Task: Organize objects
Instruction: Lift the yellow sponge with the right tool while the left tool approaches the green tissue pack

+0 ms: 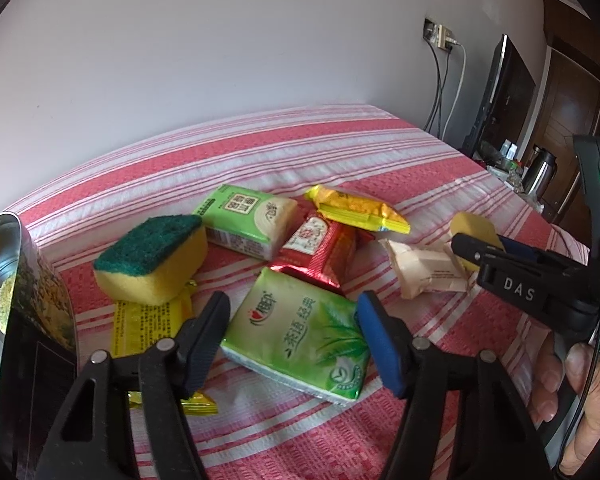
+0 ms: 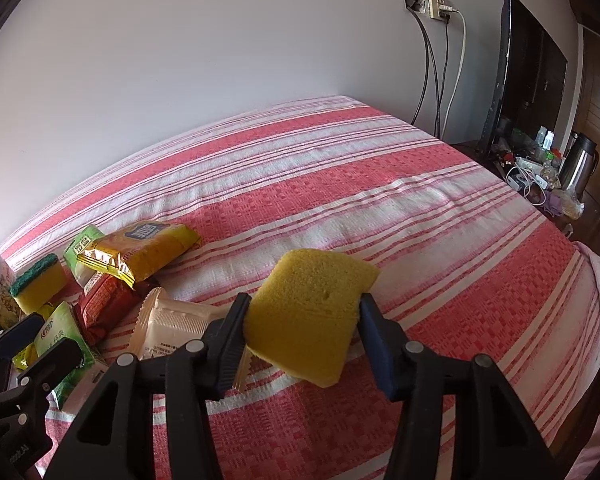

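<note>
Right tool clenches the sponge by its edges above the bed, so it may squirm free, while left tool straddles the tissue pack (pads apparently not touching) and could nudge it.

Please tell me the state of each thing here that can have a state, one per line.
Right gripper: shut on the plain yellow sponge, which is squeezed and tilted.
Left gripper: jaws around the green tea-leaf tissue pack, lying flat on the striped cloth.
Yellow sponge with green scouring top: lying free, green side up.
Red foil packet: sealed.
</note>
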`<state>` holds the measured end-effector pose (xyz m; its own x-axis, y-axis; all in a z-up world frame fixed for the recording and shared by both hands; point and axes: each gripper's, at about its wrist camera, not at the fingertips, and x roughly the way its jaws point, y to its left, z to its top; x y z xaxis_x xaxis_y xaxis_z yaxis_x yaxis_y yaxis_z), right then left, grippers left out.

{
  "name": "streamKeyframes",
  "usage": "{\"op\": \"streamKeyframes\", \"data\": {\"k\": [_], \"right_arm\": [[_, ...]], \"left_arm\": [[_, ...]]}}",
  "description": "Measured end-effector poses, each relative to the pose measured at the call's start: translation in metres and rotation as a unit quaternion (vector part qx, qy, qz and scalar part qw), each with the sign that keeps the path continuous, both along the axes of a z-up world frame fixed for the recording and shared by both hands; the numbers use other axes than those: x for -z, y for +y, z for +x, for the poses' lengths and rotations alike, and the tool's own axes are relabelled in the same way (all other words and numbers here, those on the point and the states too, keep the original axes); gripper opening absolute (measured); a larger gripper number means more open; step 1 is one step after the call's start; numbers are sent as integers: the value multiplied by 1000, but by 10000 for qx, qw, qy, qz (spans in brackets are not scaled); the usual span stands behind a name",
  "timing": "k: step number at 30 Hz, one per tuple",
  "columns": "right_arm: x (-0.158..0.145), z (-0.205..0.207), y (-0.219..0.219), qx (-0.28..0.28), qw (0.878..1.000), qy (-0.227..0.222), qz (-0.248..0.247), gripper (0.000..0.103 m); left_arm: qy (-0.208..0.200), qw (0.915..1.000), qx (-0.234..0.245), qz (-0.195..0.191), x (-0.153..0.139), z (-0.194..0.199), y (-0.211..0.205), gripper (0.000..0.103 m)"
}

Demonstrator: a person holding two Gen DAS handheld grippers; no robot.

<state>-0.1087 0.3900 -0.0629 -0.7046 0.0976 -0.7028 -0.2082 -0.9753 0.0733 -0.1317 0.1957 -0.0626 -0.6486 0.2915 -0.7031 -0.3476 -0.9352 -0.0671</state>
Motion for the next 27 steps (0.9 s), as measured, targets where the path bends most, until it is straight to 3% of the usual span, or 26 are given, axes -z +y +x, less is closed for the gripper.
{"op": "streamKeyframes", "data": {"k": [3, 11, 24, 27], "right_arm": [[-1, 1, 0, -21, 10000, 45, -26, 56], [-2, 0, -3, -79, 9999, 75, -23, 56], [-1, 0, -4, -68, 9999, 74, -8, 56], [-1, 0, -4, -75, 9999, 76, -7, 56]], "left_arm": [[7, 10000, -31, -29, 0, 0, 1, 69], [-134, 9997, -189, -95, 4, -7, 1, 91], [127, 9986, -155, -486, 1, 0, 13, 94], [128, 9982, -58, -584, 2, 0, 18, 101]]}}
